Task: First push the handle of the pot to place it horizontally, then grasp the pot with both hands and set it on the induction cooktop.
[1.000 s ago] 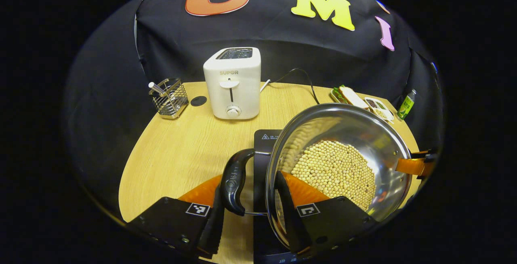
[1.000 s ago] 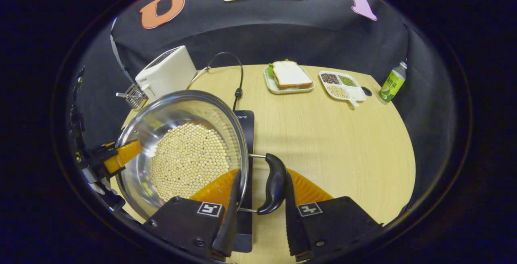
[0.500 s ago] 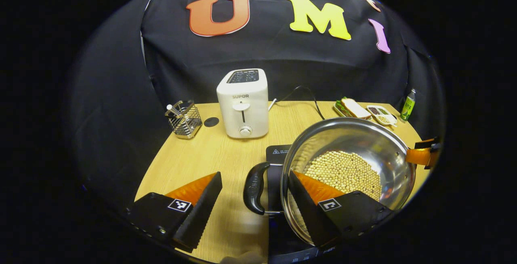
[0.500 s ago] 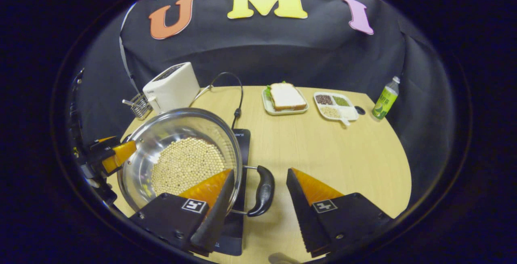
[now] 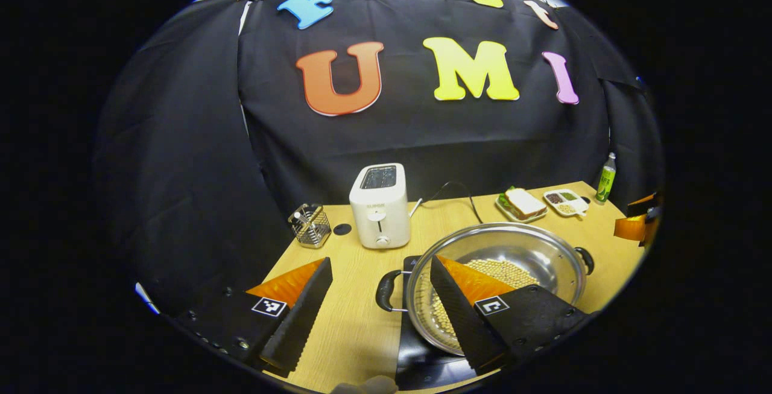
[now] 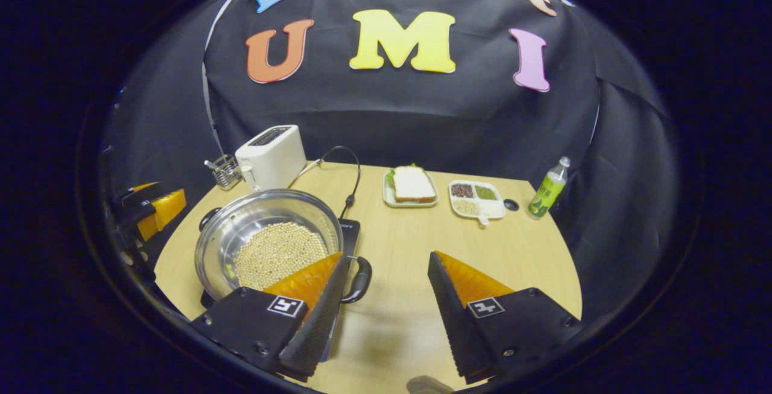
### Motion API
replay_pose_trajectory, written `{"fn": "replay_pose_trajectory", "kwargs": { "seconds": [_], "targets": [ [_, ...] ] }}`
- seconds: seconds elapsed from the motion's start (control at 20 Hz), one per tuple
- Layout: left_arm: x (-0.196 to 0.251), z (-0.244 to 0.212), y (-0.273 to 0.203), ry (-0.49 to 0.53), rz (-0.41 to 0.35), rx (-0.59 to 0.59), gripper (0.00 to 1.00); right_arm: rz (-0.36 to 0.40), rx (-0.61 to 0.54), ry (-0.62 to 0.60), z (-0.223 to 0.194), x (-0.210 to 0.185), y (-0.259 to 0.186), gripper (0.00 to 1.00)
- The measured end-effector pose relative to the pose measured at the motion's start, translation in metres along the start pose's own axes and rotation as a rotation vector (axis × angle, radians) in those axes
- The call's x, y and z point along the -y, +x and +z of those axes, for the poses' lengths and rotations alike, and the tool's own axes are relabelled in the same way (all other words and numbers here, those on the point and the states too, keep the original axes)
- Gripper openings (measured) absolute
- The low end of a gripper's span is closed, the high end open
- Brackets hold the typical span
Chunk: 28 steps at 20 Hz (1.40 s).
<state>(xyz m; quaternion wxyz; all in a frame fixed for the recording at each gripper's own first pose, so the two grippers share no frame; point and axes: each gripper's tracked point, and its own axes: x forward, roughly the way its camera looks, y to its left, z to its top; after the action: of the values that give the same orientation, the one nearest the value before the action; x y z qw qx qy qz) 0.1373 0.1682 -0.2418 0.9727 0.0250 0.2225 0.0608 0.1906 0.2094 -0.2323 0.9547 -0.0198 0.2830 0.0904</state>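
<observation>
Wooden table (image 6: 482, 249) | pot (image 6: 268, 243) on induction cooktop (image 5: 422, 364) | both grippers' jaws apart, empty

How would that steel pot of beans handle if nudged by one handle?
The pot is probably heavy for its size: a thick layer of beans covers its bottom. Its polished steel wall looks slippery, and it sits on the smooth induction cooktop, so a push on one handle would likely spin or slide it, not tip it.
</observation>
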Motion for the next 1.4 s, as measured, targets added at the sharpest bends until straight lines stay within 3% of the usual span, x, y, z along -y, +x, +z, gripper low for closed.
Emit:
{"fn": "replay_pose_trajectory", "kwargs": {
  "seconds": [0.45, 0.6, 0.85, 1.15, 1.4],
  "targets": [
    [0.082, 0.099, -0.125, -0.037, -0.058, 0.204, 0.97, -0.055, 0.233, -0.034, 0.048, 0.073, -0.132, 0.84],
    [0.107, 0.121, -0.166, -0.033, -0.057, 0.250, 0.97, -0.058, 0.305, -0.011, 0.062, 0.102, -0.174, 1.00],
    [0.158, 0.149, -0.223, -0.050, -0.066, 0.309, 0.97, -0.078, 0.392, 0.018, 0.070, 0.169, -0.230, 1.00],
    [0.199, 0.160, -0.268, -0.096, -0.043, 0.329, 0.97, -0.088, 0.441, 0.037, 0.057, 0.237, -0.274, 1.00],
    [0.212, 0.152, -0.277, -0.089, -0.010, 0.345, 0.96, -0.064, 0.499, 0.047, 0.064, 0.255, -0.299, 1.00]
  ]
}}
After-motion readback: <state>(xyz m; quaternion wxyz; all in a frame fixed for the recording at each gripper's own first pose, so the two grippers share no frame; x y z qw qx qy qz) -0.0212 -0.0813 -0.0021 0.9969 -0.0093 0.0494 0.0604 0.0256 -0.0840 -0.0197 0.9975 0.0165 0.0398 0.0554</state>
